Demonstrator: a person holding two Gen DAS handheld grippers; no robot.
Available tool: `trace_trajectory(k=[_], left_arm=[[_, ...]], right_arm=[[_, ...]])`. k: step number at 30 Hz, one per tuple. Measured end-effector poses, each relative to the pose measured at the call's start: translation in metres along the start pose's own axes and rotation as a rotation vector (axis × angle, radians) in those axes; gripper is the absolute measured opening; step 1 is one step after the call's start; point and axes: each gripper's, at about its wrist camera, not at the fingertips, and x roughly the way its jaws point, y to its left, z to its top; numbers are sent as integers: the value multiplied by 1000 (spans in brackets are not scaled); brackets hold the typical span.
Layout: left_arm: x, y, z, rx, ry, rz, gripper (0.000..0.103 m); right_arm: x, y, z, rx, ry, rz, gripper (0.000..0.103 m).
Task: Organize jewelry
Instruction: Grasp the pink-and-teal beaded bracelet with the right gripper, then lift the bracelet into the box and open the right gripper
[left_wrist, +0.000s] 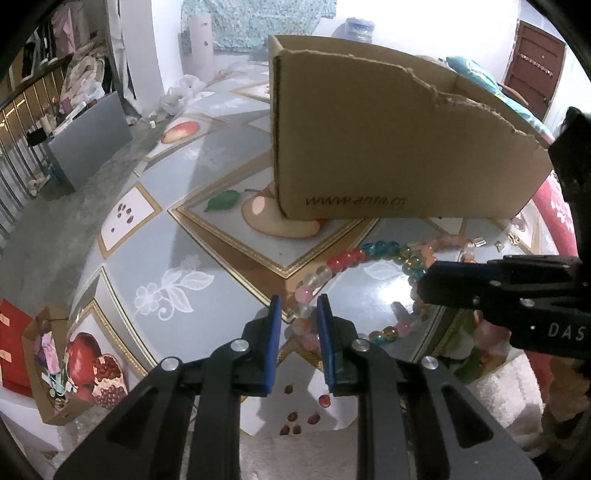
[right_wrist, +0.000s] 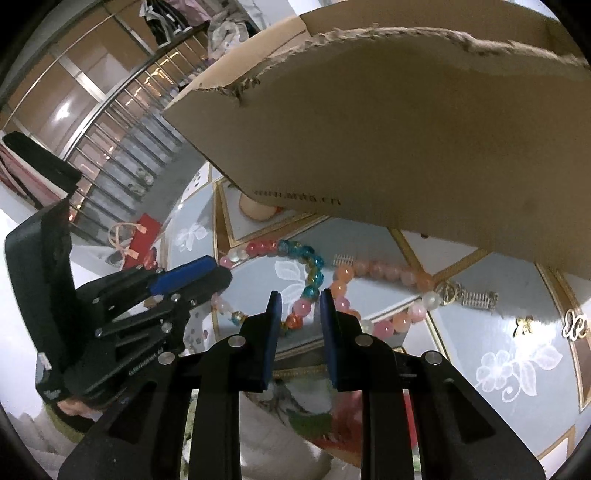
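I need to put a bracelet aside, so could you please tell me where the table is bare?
Free: the tabletop left of the cardboard box. Crowded: in front of the box, with the multicolored bracelet, pink bracelet and gold charms.

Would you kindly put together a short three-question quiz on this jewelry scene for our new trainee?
1. True or false: the multicoloured glass-bead bracelet lies inside the torn brown cardboard box.
2. Which bracelet carries a gold coin-like charm: A, the multicoloured one, or B, the peach and pink bead bracelet?
3. Fill in: the left gripper has its jaws ____ around pale pink beads.

Key: 1 false, it lies on the patterned tabletop; 2 B; 3 open.
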Motion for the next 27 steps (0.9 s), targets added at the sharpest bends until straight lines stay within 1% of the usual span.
trace_trajectory(k=[5, 7, 8, 9, 10, 13, 15, 19, 27], left_arm=[[3, -7, 0, 41, -8, 43, 19], [3, -10, 0, 54, -14, 58, 16], [4, -11, 0, 53, -17, 55, 14], [3, -10, 0, 48, -20, 51, 11], [4, -10, 0, 46, -23, 52, 10], [3, -6, 1, 32, -33, 37, 9], [-1, -4, 2, 12, -42, 6, 9], [-16, -2, 4, -4, -70, -27, 9], [-59, -7, 15, -7, -143, -73, 9]], right_arm=[[7, 8, 4, -11, -9, -40, 22], [9, 10, 6, -17, -17, -58, 21], [11, 12, 6, -24, -22, -72, 20], [11, 13, 6, -29, -28, -90, 14], [13, 14, 6, -38, -36, -113, 11], [12, 12, 5, -35, -46, -117, 7], [11, 9, 6, -14, -45, -88, 7], [4, 6, 7, 14, -55, -31, 7], [-20, 11, 11, 39, -95, 62, 7]])
